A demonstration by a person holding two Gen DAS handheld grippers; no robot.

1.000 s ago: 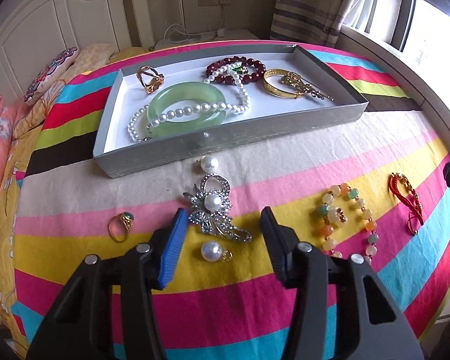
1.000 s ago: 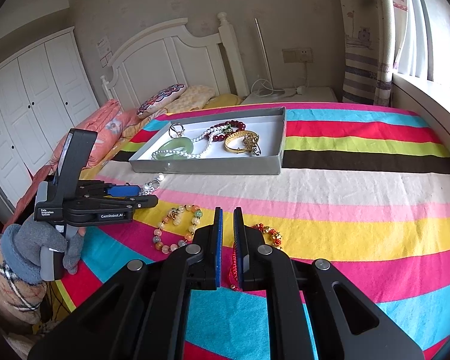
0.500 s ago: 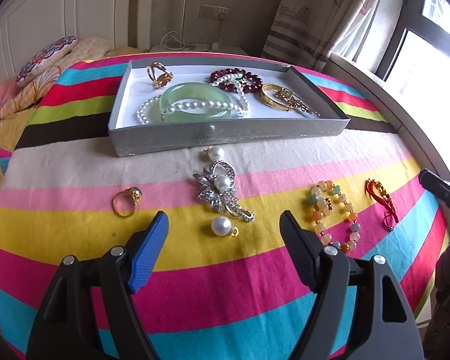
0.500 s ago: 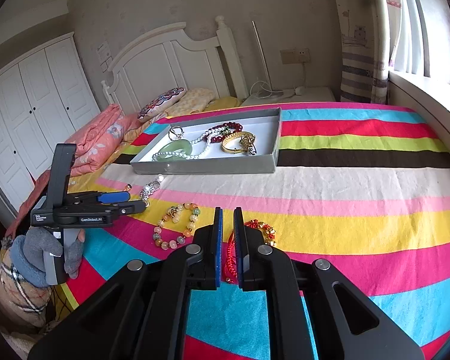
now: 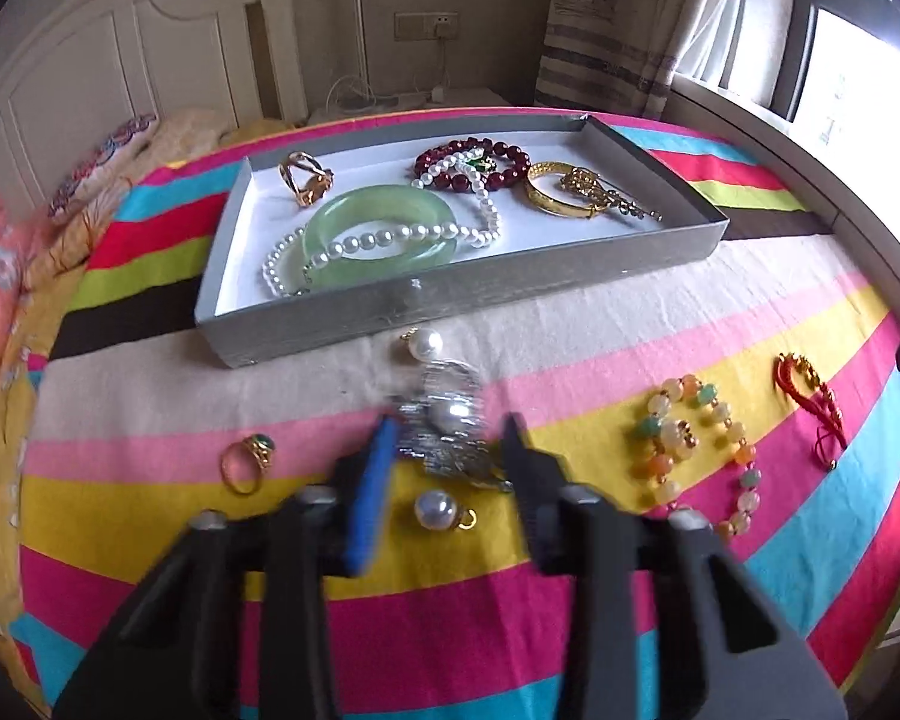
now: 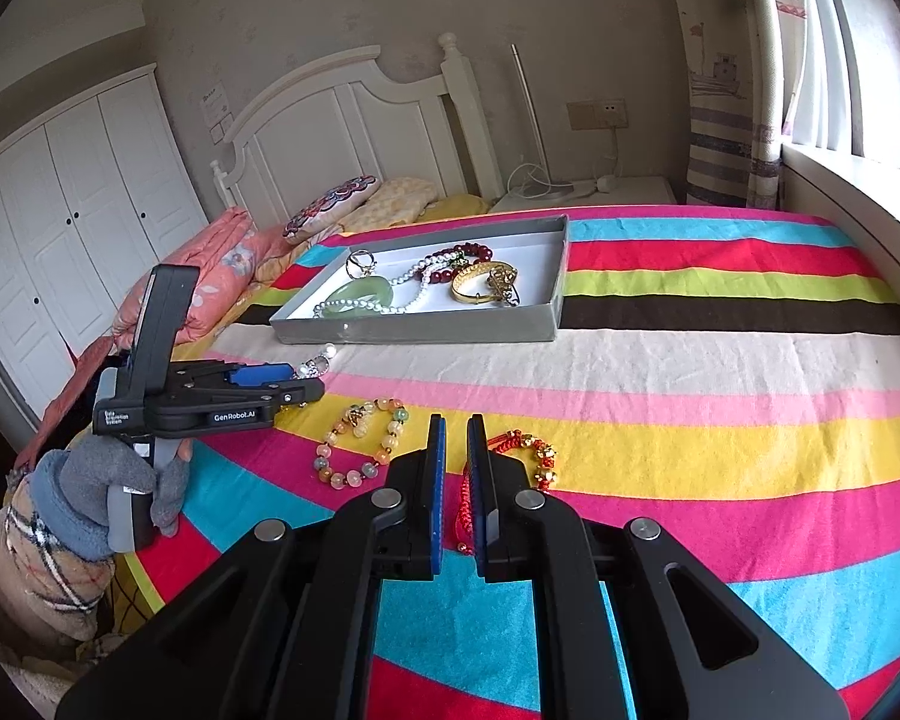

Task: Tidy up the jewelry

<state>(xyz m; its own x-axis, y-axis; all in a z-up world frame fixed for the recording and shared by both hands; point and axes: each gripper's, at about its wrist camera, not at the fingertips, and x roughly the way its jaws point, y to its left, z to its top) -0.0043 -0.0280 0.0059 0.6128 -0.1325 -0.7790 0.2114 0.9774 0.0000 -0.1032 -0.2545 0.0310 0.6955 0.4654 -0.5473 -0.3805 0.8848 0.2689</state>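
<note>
Striped in pink, yellow, red, blue and cream, the bedspread (image 5: pixel 630 324) is spread over the bed and carries all the jewellery. A grey tray (image 5: pixel 450 300) with a white floor is set on the cream and brown stripes. Inside it are seen a green jade bangle (image 5: pixel 330 222) with a pearl necklace (image 5: pixel 390 237) draped across it, a gold ring (image 5: pixel 303 180) near the far left corner, a dark red bead bracelet (image 5: pixel 504 171) and a gold bangle (image 5: pixel 549 195) with a gold chain piece touching it.

Just in front of the tray, on the bedspread, a silver brooch (image 5: pixel 450 420) with a pearl centre is laid, blurred in the left wrist view. A loose pearl pendant (image 5: pixel 426 343) lies between brooch and tray, and a second pearl pendant (image 5: pixel 438 510) lies nearer the camera. The left hand-held gripper (image 5: pixel 447 438) is placed with the brooch between its fingers, and its jaws are closing; whether the pads already press on the brooch cannot be told through the blur. A gold ring with a green stone (image 5: pixel 249 459) is seen to the left, a pastel bead bracelet (image 5: pixel 696 450) to the right, and a red cord bracelet (image 5: pixel 810 396) further right.

In the right wrist view, the right hand-held gripper (image 6: pixel 455 450) is held closed with nothing between its pads, just above the bedspread, with the red cord bracelet beside its tips. The left device is carried by a gloved hand (image 6: pixel 96 480).
</note>
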